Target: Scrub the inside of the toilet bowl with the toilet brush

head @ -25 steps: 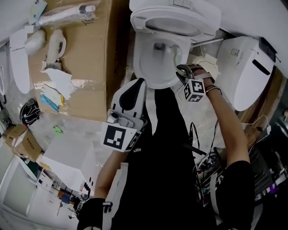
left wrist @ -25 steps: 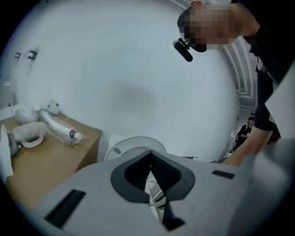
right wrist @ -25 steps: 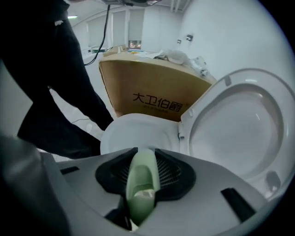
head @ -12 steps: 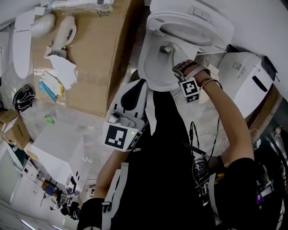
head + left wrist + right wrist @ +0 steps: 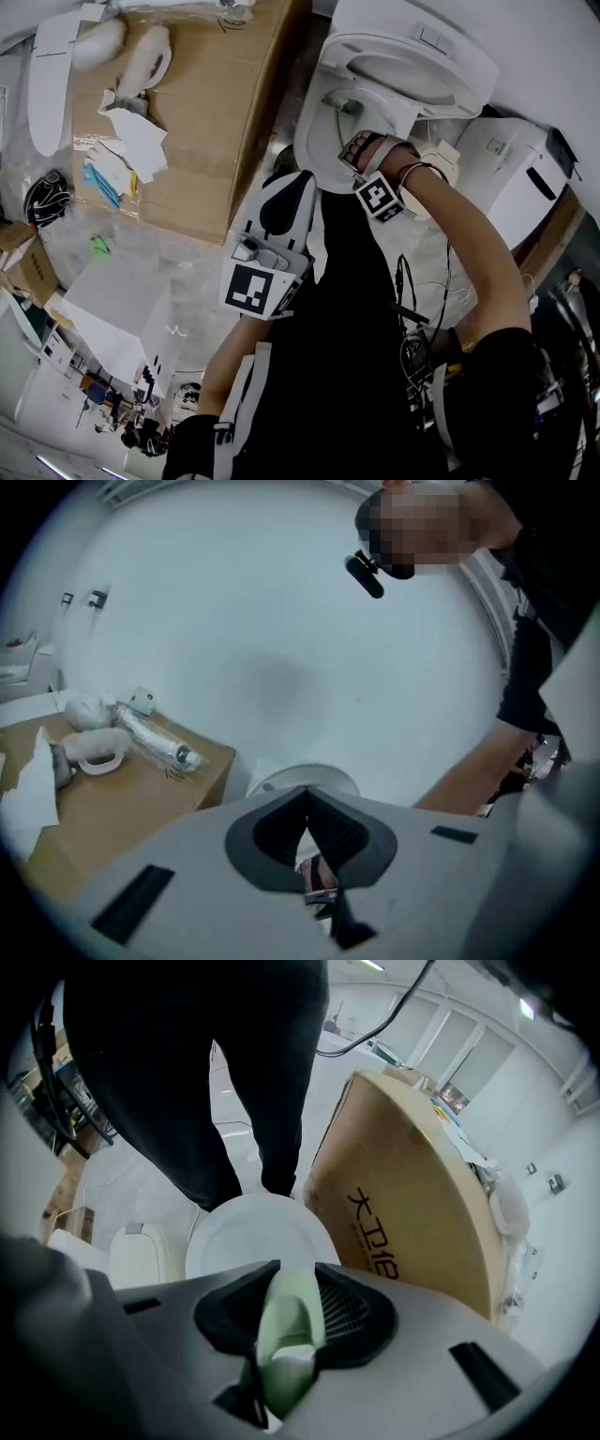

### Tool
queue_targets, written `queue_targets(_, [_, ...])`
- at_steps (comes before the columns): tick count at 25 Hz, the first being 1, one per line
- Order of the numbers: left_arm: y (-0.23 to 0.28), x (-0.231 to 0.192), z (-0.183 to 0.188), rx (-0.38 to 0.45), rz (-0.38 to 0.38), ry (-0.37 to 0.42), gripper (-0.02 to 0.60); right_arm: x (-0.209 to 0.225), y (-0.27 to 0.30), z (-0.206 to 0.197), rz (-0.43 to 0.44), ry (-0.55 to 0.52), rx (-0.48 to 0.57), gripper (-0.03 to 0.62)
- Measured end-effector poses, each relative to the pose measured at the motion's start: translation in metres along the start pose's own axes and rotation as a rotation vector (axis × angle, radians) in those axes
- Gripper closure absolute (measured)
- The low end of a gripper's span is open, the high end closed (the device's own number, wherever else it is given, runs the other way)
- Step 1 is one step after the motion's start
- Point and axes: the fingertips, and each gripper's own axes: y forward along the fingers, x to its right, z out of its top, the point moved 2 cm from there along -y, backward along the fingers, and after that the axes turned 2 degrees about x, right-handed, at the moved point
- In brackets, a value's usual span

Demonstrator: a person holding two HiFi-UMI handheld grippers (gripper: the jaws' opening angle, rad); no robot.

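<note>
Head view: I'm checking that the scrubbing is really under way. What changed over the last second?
The right gripper, shut on the brush handle, moved from the right rim of the bowl inward over it. The camera shifted a little too. The left gripper stayed shut and idle in front of the body, and the seat stayed up.
</note>
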Motion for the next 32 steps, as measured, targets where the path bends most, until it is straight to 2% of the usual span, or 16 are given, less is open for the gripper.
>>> queue_targets(2, [-0.001, -0.003, 0.000, -0.004, -0.005, -0.001, 0.572, 0.004, 0.000, 0.004, -0.016, 0.064, 0.009, 0.470])
queue_targets(4, [-0.001, -0.004, 0.001, -0.008, -0.013, 0.001, 0.572, 0.014, -0.004, 0.001, -0.055, 0.218, 0.021, 0.470])
queue_targets(6, [-0.002, -0.005, 0.002, -0.012, -0.025, 0.005, 0.572, 0.027, -0.011, -0.008, -0.124, 0.458, 0.041, 0.470])
queue_targets(7, [-0.002, -0.005, 0.002, -0.015, -0.037, 0.009, 0.572, 0.034, -0.016, -0.016, -0.168, 0.614, 0.050, 0.470])
queue_targets(11, [0.002, -0.004, 0.008, -0.020, -0.113, 0.023, 0.572, 0.041, -0.043, -0.066, -0.420, 1.406, 0.091, 0.470])
queue_targets(15, [0.007, -0.004, 0.009, -0.048, -0.194, 0.049, 0.572, -0.011, -0.059, -0.116, -0.737, 2.238, 0.094, 0.470])
queue_targets(17, [0.009, -0.004, 0.007, -0.064, -0.232, 0.064, 0.572, -0.055, -0.058, -0.125, -0.933, 2.650, 0.095, 0.470])
queue_targets(19, [0.012, -0.003, 0.003, -0.084, -0.269, 0.079, 0.572, -0.099, -0.053, -0.118, -1.172, 3.016, 0.121, 0.471])
queue_targets(22, [0.013, -0.003, -0.002, -0.108, -0.308, 0.093, 0.572, -0.149, -0.036, -0.090, -1.552, 3.436, 0.276, 0.470])
queue_targets(24, [0.014, -0.004, -0.007, -0.123, -0.324, 0.097, 0.572, -0.169, -0.019, -0.069, -1.795, 3.627, 0.444, 0.470])
queue_targets(25, [0.014, -0.005, -0.009, -0.130, -0.331, 0.099, 0.572, -0.176, -0.011, -0.060, -1.929, 3.680, 0.526, 0.471])
queue_targets(28, [0.014, -0.006, -0.018, -0.151, -0.349, 0.106, 0.572, -0.190, 0.007, -0.045, -2.309, 3.706, 0.747, 0.471])
queue_targets(30, [0.015, -0.007, -0.023, -0.161, -0.362, 0.112, 0.572, -0.189, 0.020, -0.045, -2.435, 3.706, 0.892, 0.471])
queue_targets(32, [0.015, -0.007, -0.027, -0.167, -0.373, 0.118, 0.572, -0.182, 0.032, -0.049, -2.476, 3.716, 1.001, 0.471])
